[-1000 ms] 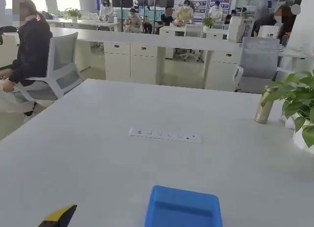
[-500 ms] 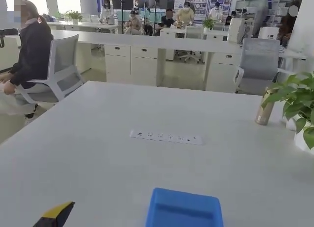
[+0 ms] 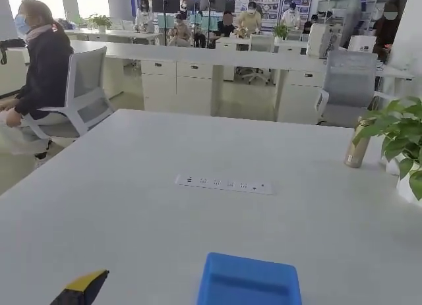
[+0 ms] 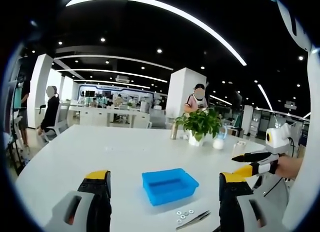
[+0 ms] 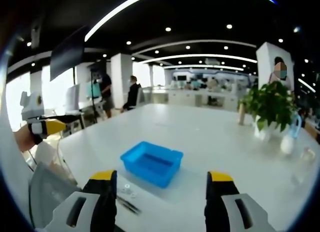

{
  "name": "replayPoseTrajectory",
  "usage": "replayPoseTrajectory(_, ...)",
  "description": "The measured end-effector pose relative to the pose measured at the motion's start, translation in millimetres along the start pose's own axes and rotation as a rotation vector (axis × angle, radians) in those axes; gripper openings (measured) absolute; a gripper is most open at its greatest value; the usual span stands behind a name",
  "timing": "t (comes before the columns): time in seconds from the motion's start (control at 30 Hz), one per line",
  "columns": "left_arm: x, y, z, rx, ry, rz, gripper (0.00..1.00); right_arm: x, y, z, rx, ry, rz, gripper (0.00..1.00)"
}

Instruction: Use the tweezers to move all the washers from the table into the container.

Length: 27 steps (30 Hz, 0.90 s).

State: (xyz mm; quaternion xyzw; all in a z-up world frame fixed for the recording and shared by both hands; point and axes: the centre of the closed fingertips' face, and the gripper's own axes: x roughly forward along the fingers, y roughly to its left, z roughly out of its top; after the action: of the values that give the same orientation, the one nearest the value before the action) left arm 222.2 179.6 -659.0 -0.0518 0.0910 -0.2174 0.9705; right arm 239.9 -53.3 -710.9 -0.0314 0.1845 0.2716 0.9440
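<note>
Both pairs of jaws are spread with nothing between them, on the left gripper (image 4: 165, 176) and on the right gripper (image 5: 161, 175). In the left gripper view the slim metal tweezers (image 4: 192, 219) are seen lying flat on the white table (image 4: 100, 152), long axis slanting up to the right, the tip end not discernible. Small round washers (image 4: 184, 213) are clustered just beside them, before the blue rectangular container (image 4: 169, 184). A white power strip (image 3: 224, 184) is shown in the head view
</note>
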Motion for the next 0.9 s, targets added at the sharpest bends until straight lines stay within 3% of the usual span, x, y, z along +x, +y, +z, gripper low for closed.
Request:
replayPoseTrajectory(0.07, 2.1, 0.2, -2.3, -0.014, 0.004, -0.02, 0.89, 0.0, 2.3, -0.5, -0.01, 0.006, 0.006, 0.68)
replayPoseTrajectory(0.13, 6.1, -9.0, -0.6, -0.043, -0.014, -0.088, 0.88, 1.0, 5.6, -0.7, -0.008, 0.009, 0.021, 0.67)
replayPoseTrajectory(0.17, 7.5, -8.8, -9.6, -0.037, 0.037, -0.106, 0.83, 2.2, 8.1, -0.6, -0.007, 0.01, 0.034, 0.66)
replayPoseTrajectory(0.23, 11.3, -8.9, -22.1, 0.033, 0.102, -0.133, 0.79, 5.0, 12.6, -0.2, -0.019, 0.012, 0.059, 0.63)
replayPoseTrajectory(0.3, 13.3, -11.2, -34.7, 0.059, 0.169, -0.164, 0.74, 7.8, 16.9, -2.3, -0.037, 0.028, 0.084, 0.59)
replayPoseTrajectory(0.4, 20.4, -17.3, -48.7, 0.07, 0.207, -0.2, 0.63, 13.0, 32.9, -18.7, -0.075, 0.094, 0.202, 0.45)
replayPoseTrajectory(0.43, 21.0, -22.0, -56.7, 0.082, 0.24, -0.23, 0.61, 14.8, 37.8, -23.8, -0.057, 0.108, 0.239, 0.41)
replayPoseTrajectory(0.47, 23.1, -26.5, -69.9, 0.102, 0.3, -0.262, 0.58, 18.2, 41.4, -30.1, -0.034, 0.125, 0.269, 0.36)
replayPoseTrajectory(0.5, 24.4, -27.9, -72.3, 0.11, 0.309, -0.27, 0.57, 19.7, 43.4, -34.5, -0.023, 0.144, 0.283, 0.33)
replayPoseTrajectory(0.57, 29.1, -37.5, -85.9, 0.149, 0.364, -0.343, 0.53, 22.4, 49.0, -40.4, -0.037, 0.171, 0.319, 0.32)
replayPoseTrajectory(0.63, 33.2, -42.6, -97.9, 0.164, 0.422, -0.391, 0.48, 25.5, 49.1, -50.9, -0.118, 0.223, 0.328, 0.3)
replayPoseTrajectory(0.7, 37.1, -46.5, -105.8, 0.193, 0.45, -0.433, 0.39, 29.2, 48.2, -71.3, -0.171, 0.294, 0.354, 0.28)
replayPoseTrajectory(0.77, 42.3, -47.3, -114.1, 0.178, 0.479, -0.451, 0.37, 32.6, 48.5, -83.9, -0.215, 0.354, 0.371, 0.28)
replayPoseTrajectory(0.83, 43.4, -48.9, -127.4, 0.166, 0.533, -0.488, 0.36, 35.0, 45.9, -103.5, -0.244, 0.447, 0.384, 0.27)
replayPoseTrajectory(0.9, 45.0, -47.2, -143.1, 0.206, 0.582, -0.507, 0.33, 37.0, 42.3, -123.2, -0.285, 0.536, 0.406, 0.26)
